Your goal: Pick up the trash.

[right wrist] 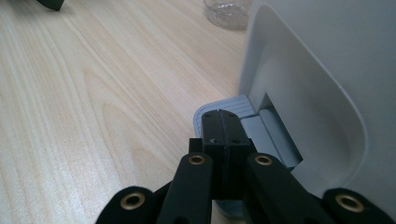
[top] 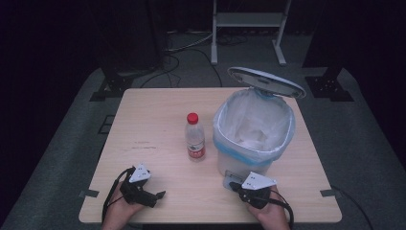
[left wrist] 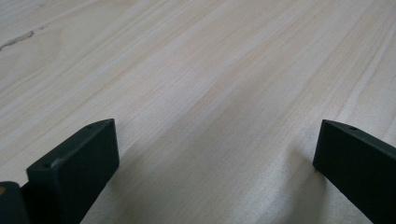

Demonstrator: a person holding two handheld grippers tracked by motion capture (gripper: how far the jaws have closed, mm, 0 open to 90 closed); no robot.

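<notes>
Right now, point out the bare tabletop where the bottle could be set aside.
The widest free patch is the left half of the table, bordered by the bottle, the far edge and the left claw. A narrower strip lies between the two claws along the near edge. It is crowded on the right, where the bin stands and the shut right claw presses its pedal.

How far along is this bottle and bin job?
Done: the bin stands with its lid up. In hand: the right gripper, fingers shut, rests on the pedal at the bin's foot. Left: the bottle stands capped on the table, untouched, and the left gripper sits open, apart from it.
</notes>
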